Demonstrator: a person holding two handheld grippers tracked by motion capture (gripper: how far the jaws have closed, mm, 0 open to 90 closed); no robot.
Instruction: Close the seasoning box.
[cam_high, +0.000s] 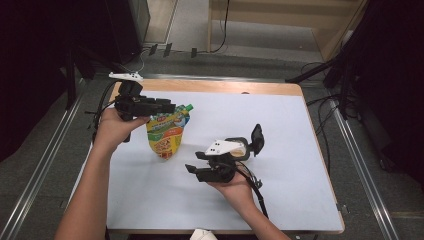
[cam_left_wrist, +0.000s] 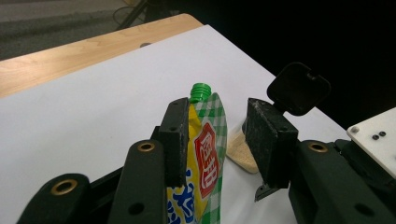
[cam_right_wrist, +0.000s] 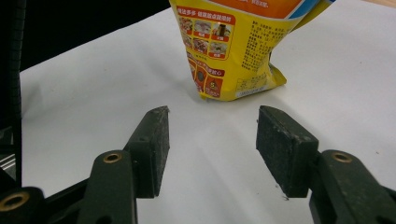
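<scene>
L claw (cam_high: 167, 107) level at pouch (cam_high: 166, 136) top, open.

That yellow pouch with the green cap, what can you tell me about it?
The pouch is a soft, glossy yellow stand-up pack with printed food pictures, a green-and-white checked top and a green screw cap, still on. It stands upright on its base on the white table sheet. Its top sits between the left gripper's open jaws, against one pad. The right gripper waits apart, open.
</scene>
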